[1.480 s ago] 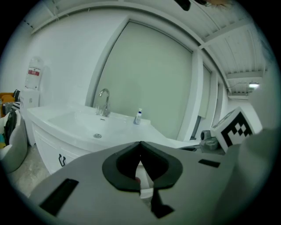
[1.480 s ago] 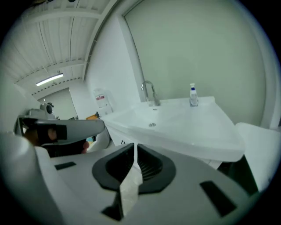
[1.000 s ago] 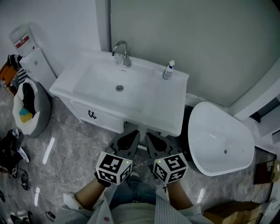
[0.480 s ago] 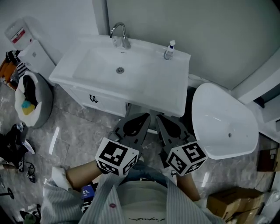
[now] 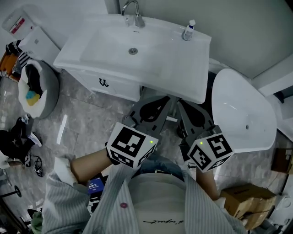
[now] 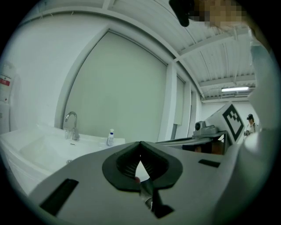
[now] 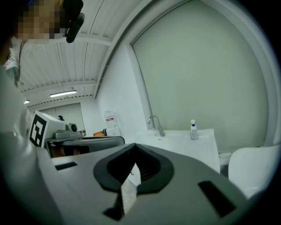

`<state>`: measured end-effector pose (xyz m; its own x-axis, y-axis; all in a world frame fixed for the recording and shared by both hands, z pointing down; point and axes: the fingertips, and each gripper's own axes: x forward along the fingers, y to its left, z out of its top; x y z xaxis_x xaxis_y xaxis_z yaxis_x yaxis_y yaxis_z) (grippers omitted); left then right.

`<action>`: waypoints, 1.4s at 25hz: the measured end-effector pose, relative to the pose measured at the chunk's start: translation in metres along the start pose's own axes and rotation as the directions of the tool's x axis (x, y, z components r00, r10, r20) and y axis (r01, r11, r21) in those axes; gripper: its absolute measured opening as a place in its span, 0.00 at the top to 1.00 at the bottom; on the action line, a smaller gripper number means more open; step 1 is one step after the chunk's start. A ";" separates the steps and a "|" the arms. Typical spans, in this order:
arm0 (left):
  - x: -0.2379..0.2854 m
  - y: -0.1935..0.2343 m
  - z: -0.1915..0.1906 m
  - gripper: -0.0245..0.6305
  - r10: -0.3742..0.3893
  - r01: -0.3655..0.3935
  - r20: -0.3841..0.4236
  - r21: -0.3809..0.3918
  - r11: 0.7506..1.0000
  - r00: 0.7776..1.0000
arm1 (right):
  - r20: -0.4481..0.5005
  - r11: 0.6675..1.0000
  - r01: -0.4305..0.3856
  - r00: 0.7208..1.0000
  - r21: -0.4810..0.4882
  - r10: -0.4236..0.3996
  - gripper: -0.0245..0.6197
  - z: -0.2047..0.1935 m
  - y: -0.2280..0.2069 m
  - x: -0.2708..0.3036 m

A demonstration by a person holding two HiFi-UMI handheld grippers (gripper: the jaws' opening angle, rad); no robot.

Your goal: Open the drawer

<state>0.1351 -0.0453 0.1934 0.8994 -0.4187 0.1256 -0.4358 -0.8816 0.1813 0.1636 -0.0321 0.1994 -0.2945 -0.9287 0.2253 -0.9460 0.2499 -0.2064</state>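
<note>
In the head view, the faucet point(image 5: 131, 10) is cut off by the top edge. We see only a thin, foreshortened strip of the drawer point(image 5: 110, 85) front beneath the counter point(image 5: 176, 68) rim. The cabinet face to its right is hidden behind the left hand-held gripper point(image 5: 167, 101) and the right hand-held gripper point(image 5: 182, 106). The bottle point(image 5: 188, 30) label is too small to read. A cardboard box point(image 5: 238, 208) runs off the bottom edge. We cannot identify the dark clutter point(image 5: 13, 146) at the left edge. In both gripper views, each gripper's own gray body fills the lower half and hides the drawer. The wall sign point(image 7: 109, 119) is too small to read.
</note>
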 end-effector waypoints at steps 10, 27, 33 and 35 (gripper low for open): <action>-0.002 0.006 -0.005 0.94 -0.002 0.002 -0.023 -0.013 1.000 1.000 | -0.009 1.000 0.000 1.000 0.009 0.000 0.95 -0.005 0.002 0.006; -0.005 -0.001 -0.014 0.94 -0.018 0.018 -0.043 -0.014 1.000 0.999 | -0.035 1.000 -0.012 0.999 -0.006 0.011 0.95 -0.010 0.004 0.004; -0.005 -0.001 -0.018 0.94 -0.016 0.014 -0.053 -0.023 1.000 0.998 | -0.038 1.000 -0.012 0.999 0.007 0.012 0.95 -0.014 0.004 0.003; -0.004 -0.001 -0.019 0.94 -0.015 0.014 -0.056 -0.022 1.000 0.998 | -0.037 1.000 -0.008 0.999 0.016 0.009 0.95 -0.016 0.003 0.003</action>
<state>0.1312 -0.0391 0.2108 0.9026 -0.3923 0.1774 -0.4238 -0.8823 0.2048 0.1582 -0.0297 0.2147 -0.3078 -0.9158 0.2582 -0.9412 0.2534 -0.2232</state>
